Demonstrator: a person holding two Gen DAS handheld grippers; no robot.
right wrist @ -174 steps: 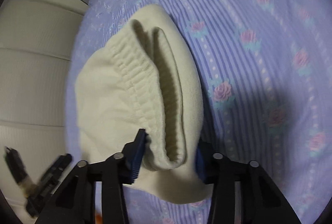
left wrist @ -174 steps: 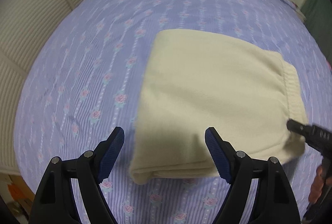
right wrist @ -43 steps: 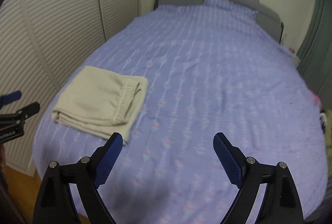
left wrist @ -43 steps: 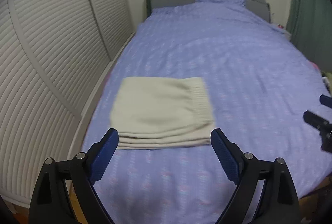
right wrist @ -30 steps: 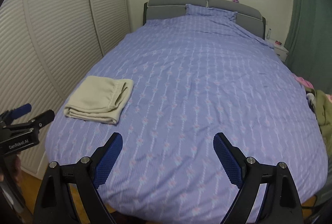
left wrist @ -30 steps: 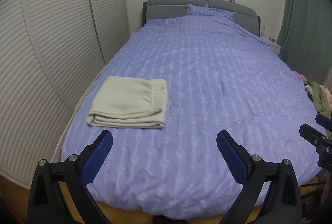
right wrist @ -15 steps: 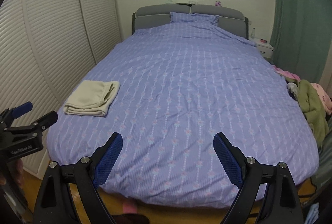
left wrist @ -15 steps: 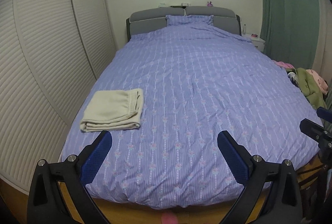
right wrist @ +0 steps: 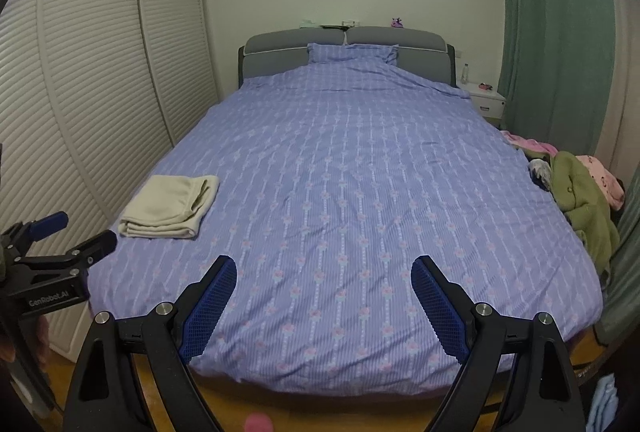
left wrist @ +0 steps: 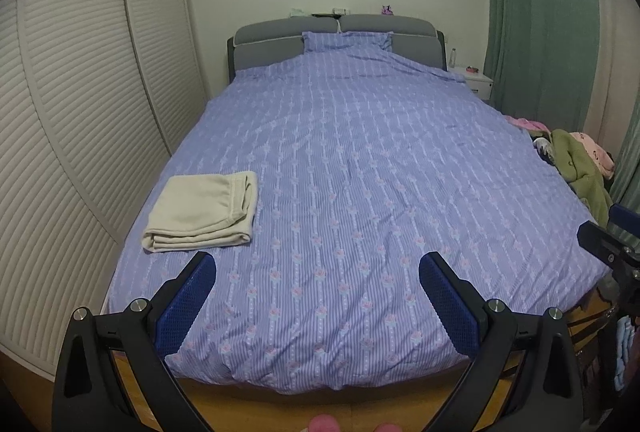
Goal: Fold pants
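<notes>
- The bed (left wrist: 360, 172) fills the room, under a lilac striped cover with small pink flowers.
- Folded cream pants (left wrist: 202, 211) lie at its near left corner, beside the slatted wardrobe doors (left wrist: 80, 112).
- A grey headboard (left wrist: 336, 36) stands far; green curtains (left wrist: 536, 32) hang at right above a pile of clothes (left wrist: 580, 168).
- The left gripper (left wrist: 316, 292) and right gripper (right wrist: 323, 292) both hold their fingers wide, with nothing between them.
</notes>
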